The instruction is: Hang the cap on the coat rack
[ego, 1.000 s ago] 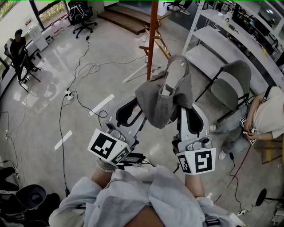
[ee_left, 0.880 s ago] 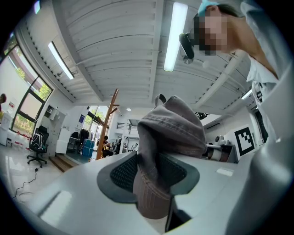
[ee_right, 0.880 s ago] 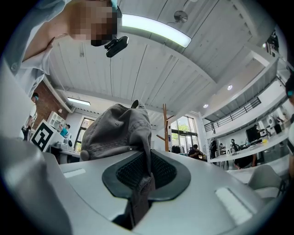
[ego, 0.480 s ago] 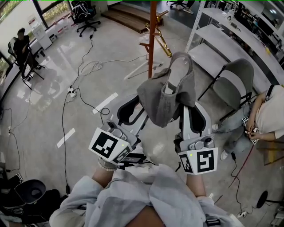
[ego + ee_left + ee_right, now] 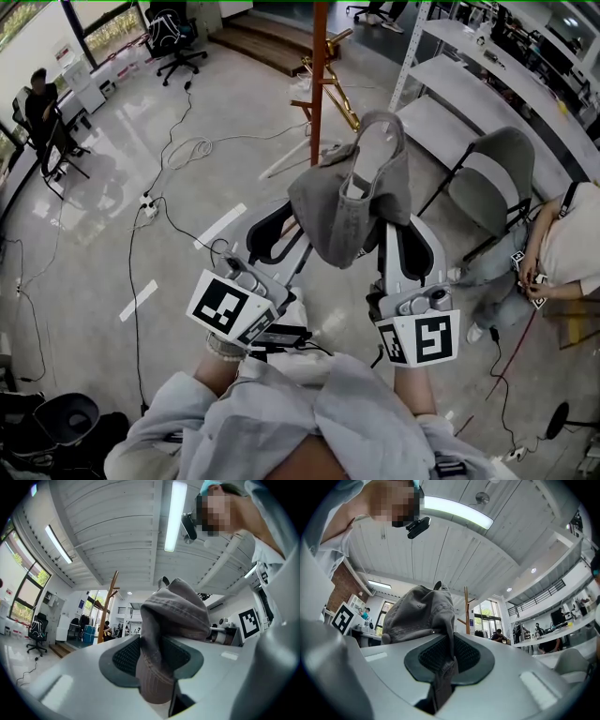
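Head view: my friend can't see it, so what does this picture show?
The left gripper and the right gripper, both white, hold up a soft grey fabric cap between them over a shiny floor. A tall orange wooden coat rack stands beyond it, with the cap not yet hung.

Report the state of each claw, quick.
Left claw: shut on the cap.
Right claw: shut on the same cap.
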### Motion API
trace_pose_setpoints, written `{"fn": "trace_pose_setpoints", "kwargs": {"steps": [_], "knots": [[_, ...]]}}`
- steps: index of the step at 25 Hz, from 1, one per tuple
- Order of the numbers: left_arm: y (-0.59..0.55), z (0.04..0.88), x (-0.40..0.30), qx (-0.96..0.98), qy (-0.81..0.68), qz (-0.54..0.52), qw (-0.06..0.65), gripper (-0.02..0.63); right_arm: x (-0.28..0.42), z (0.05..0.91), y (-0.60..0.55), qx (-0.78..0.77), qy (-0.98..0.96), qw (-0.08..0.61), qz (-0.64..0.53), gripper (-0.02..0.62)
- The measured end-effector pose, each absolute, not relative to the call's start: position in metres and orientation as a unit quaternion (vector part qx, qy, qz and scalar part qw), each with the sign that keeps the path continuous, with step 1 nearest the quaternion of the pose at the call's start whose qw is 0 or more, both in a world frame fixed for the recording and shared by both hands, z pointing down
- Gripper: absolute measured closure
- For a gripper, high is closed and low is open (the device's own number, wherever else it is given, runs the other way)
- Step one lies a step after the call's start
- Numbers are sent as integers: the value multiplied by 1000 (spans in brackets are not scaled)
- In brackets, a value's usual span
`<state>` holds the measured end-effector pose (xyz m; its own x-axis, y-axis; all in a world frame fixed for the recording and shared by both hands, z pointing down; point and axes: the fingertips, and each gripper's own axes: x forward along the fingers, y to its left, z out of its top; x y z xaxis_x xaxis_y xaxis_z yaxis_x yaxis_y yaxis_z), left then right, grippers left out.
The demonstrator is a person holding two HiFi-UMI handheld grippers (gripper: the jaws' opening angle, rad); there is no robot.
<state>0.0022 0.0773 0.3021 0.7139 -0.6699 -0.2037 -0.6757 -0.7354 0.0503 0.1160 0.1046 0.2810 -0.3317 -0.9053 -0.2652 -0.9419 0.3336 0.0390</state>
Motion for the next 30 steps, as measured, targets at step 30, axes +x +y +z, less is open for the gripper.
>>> {"fn": "trace_pose_setpoints", "kwargs": {"steps": [30], "knots": [[-140,297,-42,-934,337,121,6,465,68,274,-105,-596,793,77,97,558]]}}
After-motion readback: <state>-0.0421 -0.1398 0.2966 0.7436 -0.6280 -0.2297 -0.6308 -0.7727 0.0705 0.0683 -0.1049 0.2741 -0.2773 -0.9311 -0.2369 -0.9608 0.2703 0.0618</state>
